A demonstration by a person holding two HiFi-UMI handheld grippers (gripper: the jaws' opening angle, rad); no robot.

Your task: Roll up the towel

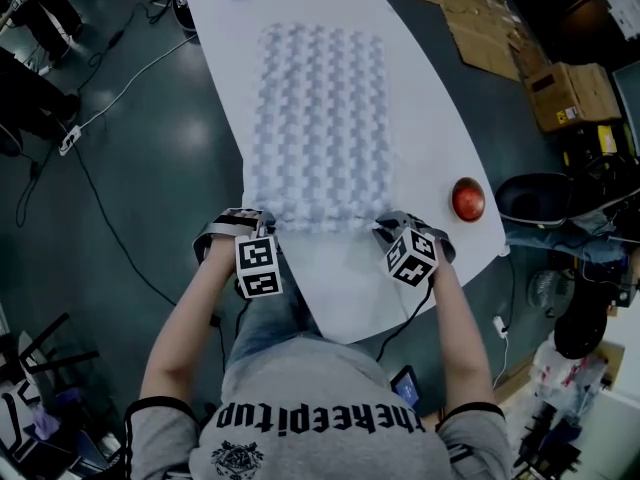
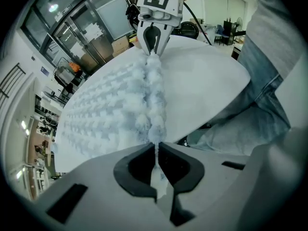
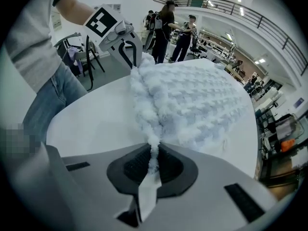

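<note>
White and pale-blue checked pile marks the towel (image 1: pixel 320 128), which lies spread lengthwise on the white surface (image 1: pixel 430 138), its short near edge toward the person. The left tool (image 2: pixel 156 163) is clamped on the near left corner of that edge. In the left gripper view its dark pads stand drawn in narrow, with a thin pinch of fluffy fabric between them. The right tool (image 3: pixel 153 163) grips the near right corner the same way, a tuft of towel squeezed between its pads.

Between the two tools the near edge is gathered into a raised, fluffy ridge that runs straight from one pair of jaws to the other. The rest of the towel lies flat beyond it. Both tools point steeply down at the surface.

A red round object (image 1: pixel 468 199) sits on the surface to the right of the towel, close to the surface's right rim and apart from the fabric. Cardboard boxes (image 1: pixel 570 93) lie on the dark floor (image 1: pixel 150 168) past that rim, and cables (image 1: pixel 100 98) trail over the floor on the left side. In the right gripper view, people (image 3: pixel 175 30) stand in the background beyond the surface.
</note>
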